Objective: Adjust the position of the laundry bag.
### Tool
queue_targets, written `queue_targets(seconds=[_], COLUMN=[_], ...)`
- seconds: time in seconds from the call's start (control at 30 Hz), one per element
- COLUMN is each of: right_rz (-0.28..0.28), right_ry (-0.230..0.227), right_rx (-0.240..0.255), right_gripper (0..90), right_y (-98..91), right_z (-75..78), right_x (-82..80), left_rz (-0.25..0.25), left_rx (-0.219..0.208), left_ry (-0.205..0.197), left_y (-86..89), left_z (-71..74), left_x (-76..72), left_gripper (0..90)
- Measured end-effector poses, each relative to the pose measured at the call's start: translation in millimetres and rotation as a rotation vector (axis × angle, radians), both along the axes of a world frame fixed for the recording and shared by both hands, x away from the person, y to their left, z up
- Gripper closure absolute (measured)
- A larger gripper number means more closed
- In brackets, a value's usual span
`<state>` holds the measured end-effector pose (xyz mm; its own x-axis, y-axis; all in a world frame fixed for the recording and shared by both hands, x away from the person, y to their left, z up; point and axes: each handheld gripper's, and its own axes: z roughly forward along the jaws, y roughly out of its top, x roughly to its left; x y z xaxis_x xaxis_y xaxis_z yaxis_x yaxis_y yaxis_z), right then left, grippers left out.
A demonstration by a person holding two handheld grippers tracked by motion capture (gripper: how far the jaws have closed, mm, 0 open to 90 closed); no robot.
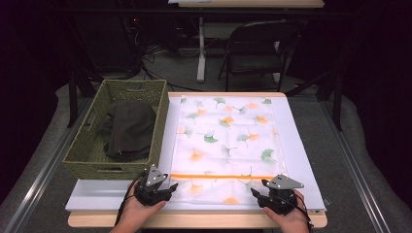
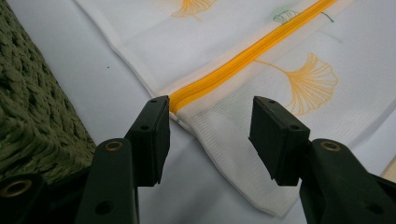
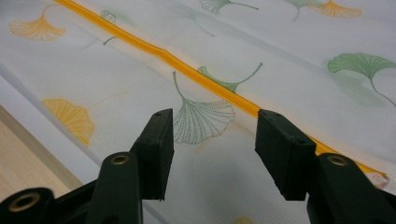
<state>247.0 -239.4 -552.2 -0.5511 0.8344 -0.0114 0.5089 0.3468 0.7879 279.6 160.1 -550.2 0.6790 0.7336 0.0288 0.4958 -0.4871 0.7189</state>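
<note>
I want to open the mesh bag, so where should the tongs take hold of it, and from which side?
Grip the bag at its near left corner, beside the zipper end, coming in low from the near edge. The bag lies flat, so only the edges offer a bite; the left tongs stand open astride that corner already.

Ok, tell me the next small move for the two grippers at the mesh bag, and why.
Probably lower the left gripper and close it on the corner of the mesh bag where the orange zipper ends. Both grippers are open and hold nothing; the left jaws stand either side of that zipper end, while the right gripper hovers over the zipper further along, ready to work it once the bag is pinned.
</note>
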Motion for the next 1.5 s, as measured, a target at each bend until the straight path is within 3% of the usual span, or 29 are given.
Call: queue_targets(seconds=[0.47, 0.9, 1.03, 1.23, 1.5], right_rz=[-0.002, 0.001, -0.013, -0.019, -0.036], right_ry=[-0.01, -0.067, -0.052, -0.056, -0.058], right_rx=[0.002, -0.01, -0.002, 0.008, 0.009], right_gripper=[46.4, 47.1, 47.3, 47.3, 47.7], right_y=[0.0, -0.4, -1.9, -4.6, -7.2], right_z=[1.9, 11.7, 10.8, 10.6, 9.9], right_x=[0.4, -0.1, 3.8, 7.5, 9.9], left_rz=[0.019, 0.043, 0.048, 0.054, 0.024], left_rx=[0.002, 0.047, 0.042, -0.008, 0.029], left_ry=[0.002, 0.015, 0.027, 0.057, 0.026], left_y=[2.2, 7.9, 8.4, 7.5, 2.0], left_z=[0.9, -3.9, -7.0, -10.6, -10.3], left_x=[-4.2, -6.6, -4.5, -1.1, -3.1], left_gripper=[47.9, 49.3, 50.4, 52.3, 54.8])
